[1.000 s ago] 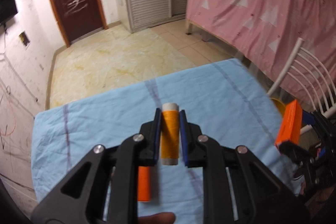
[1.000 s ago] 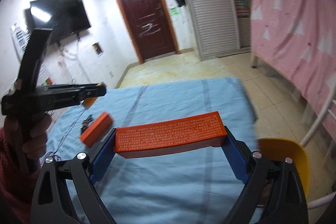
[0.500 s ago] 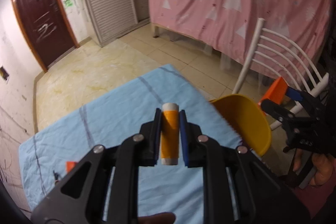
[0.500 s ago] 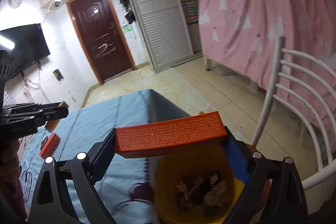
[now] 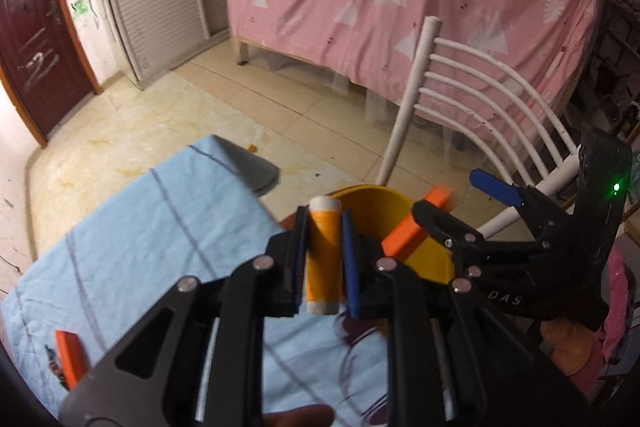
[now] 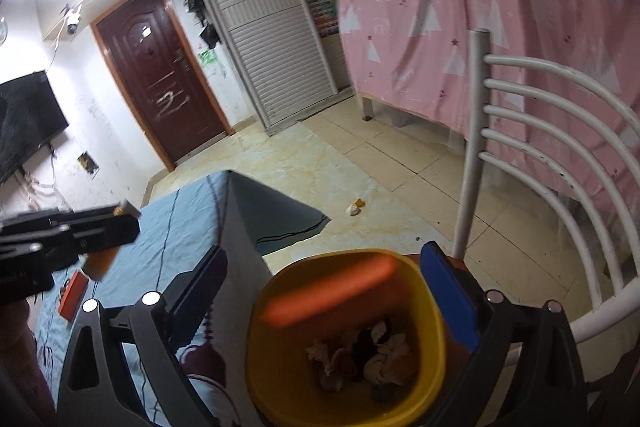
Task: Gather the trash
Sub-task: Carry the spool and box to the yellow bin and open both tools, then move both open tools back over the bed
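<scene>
Left gripper [image 5: 325, 259] clamps an orange thread spool [image 5: 323, 255] by the yellow bin [image 6: 348, 347]; right gripper [image 6: 332, 291] spread wide, a blurred orange box [image 6: 330, 289] loose between its jaws above crumpled trash [image 6: 360, 355]; white chair [image 6: 540, 163] alongside.

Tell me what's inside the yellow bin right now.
Crumpled scraps lie on the bottom of the yellow bin. A blurred orange box sits at its mouth. Whatever lies beneath the scraps is hidden.

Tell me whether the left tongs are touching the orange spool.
Touching. The left wrist view shows the left tongs shut on the orange spool, with one pad pressed flat against each side of it.
</scene>
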A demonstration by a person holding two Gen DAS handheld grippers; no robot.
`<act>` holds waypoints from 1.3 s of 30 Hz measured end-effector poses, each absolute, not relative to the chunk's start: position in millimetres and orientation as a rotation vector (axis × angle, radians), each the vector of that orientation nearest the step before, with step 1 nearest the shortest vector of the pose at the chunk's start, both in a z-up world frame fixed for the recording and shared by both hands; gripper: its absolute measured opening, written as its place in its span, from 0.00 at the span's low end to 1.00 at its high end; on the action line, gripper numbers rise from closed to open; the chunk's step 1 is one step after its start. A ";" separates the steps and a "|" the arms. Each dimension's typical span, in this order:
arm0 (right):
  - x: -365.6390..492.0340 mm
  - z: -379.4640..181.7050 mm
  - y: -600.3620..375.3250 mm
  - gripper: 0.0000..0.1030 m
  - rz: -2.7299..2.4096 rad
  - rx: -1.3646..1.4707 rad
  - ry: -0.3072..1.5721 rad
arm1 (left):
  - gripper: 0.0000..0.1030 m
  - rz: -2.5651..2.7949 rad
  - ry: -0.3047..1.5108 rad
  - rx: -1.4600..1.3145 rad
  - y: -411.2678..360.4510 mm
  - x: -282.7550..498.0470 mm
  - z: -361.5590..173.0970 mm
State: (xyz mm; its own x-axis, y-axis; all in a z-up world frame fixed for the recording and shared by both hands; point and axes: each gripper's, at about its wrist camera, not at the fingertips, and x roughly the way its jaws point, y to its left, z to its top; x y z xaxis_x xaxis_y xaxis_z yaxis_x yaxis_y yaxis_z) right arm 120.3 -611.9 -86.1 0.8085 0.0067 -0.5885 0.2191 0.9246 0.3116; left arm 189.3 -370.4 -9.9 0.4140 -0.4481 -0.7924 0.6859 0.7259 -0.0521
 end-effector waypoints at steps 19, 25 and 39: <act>97.0 -82.9 -653.0 0.89 -0.171 0.498 0.551 | 0.46 -0.755 0.959 0.301 -394.7 184.1 -33.7; 103.7 -74.4 -626.6 0.89 -0.128 0.451 0.554 | 0.46 -0.724 0.946 0.278 -366.3 187.0 -26.3; 134.4 -70.1 -530.5 0.90 0.023 0.294 0.615 | 0.50 -0.583 0.892 0.205 -248.2 197.6 -1.8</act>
State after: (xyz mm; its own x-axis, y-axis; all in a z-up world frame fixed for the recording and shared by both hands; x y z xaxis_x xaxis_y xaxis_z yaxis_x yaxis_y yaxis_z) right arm 134.4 -530.5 -70.1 0.8179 0.1082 -0.5651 0.0659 0.9581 0.2789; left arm 197.6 -248.2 -1.8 0.4861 -0.3926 -0.7807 0.5579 0.8271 -0.0686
